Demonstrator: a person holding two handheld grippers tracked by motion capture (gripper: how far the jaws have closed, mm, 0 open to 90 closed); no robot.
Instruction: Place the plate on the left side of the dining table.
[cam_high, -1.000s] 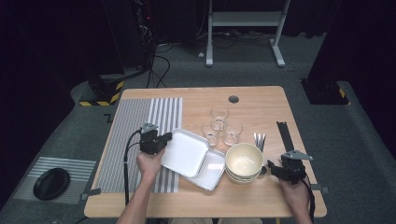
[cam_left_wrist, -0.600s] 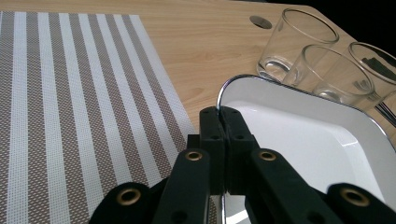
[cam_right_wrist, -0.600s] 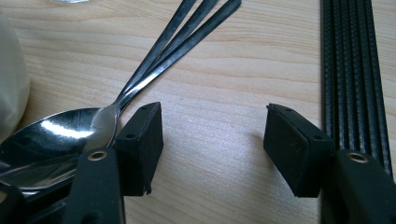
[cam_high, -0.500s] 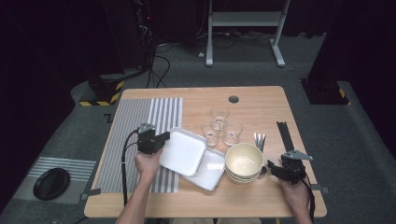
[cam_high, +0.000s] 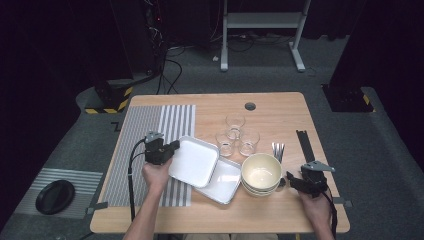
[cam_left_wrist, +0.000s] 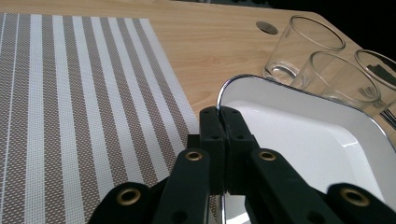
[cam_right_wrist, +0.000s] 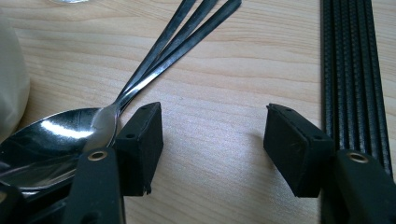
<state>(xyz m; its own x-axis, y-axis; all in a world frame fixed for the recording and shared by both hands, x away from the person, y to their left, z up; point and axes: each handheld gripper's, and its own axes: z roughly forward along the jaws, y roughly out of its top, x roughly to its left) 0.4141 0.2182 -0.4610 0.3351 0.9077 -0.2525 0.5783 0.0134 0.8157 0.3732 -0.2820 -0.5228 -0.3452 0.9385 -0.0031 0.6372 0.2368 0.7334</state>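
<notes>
The left gripper (cam_high: 172, 147) is clenched on the rim of the upper white tray (cam_high: 194, 161), which has shifted slightly left off the lower tray (cam_high: 225, 182), so lifting seems underway. The right gripper (cam_right_wrist: 212, 140) rests released beside the spoons (cam_right_wrist: 154, 70). Beyond stand three glasses (cam_high: 235, 135).

The table (cam_high: 280, 115) is evenly lit from above against a dark room — shadows stay short and soft. Glare streaks the spoons (cam_right_wrist: 56, 135); the near hand-held gripper (cam_left_wrist: 224, 140) parts blur — the glasses (cam_left_wrist: 303, 46) look sharp.
</notes>
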